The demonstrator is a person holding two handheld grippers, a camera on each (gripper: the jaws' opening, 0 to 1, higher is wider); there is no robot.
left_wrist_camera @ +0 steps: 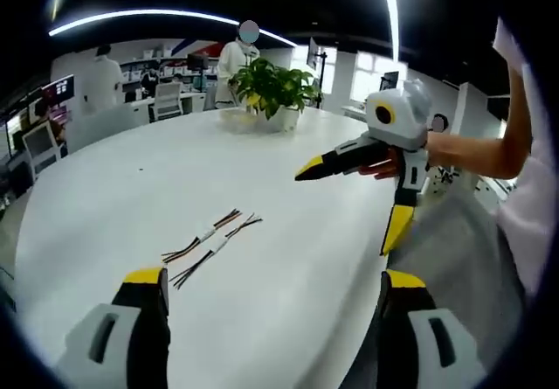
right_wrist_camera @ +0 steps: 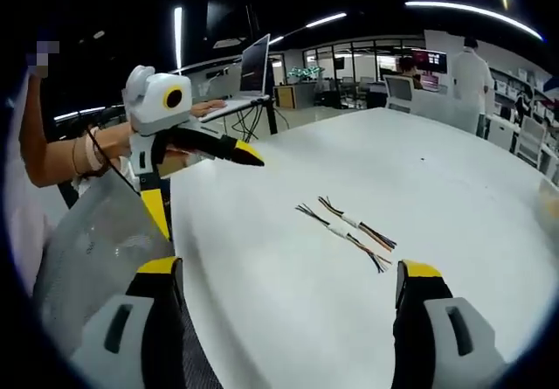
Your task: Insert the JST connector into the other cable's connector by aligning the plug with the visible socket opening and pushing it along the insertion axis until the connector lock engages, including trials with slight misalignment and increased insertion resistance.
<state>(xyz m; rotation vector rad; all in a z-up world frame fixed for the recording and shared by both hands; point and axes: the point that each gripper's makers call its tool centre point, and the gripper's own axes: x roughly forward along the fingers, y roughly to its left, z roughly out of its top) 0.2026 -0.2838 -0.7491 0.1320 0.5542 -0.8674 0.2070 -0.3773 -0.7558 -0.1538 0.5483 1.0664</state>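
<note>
Left gripper view: both grippers [left_wrist_camera: 272, 289] [right_wrist_camera: 288, 282] agape (empty); cables [left_wrist_camera: 210, 237] on table [left_wrist_camera: 288, 319].

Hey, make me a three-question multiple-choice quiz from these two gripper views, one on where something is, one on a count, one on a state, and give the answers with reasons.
1. Where do the cables lie?
A. On the white table, ahead of both grippers
B. In the left gripper's jaws
C. Beside the potted plant

2. How many cable assemblies are on the table?
A. One
B. Two
C. Four

3. What state is the left gripper in?
A. Shut on a cable
B. Open, holding nothing
C. Shut on the plant

Answers:
1 A: the cables rest on bare tabletop, clear of both grippers, and the potted plant stands at the far edge.
2 B: two thin wire bundles lie side by side, each with a pale connector midway.
3 B: its yellow-tipped jaws stand wide apart with nothing between them; the right gripper is likewise open.
</note>
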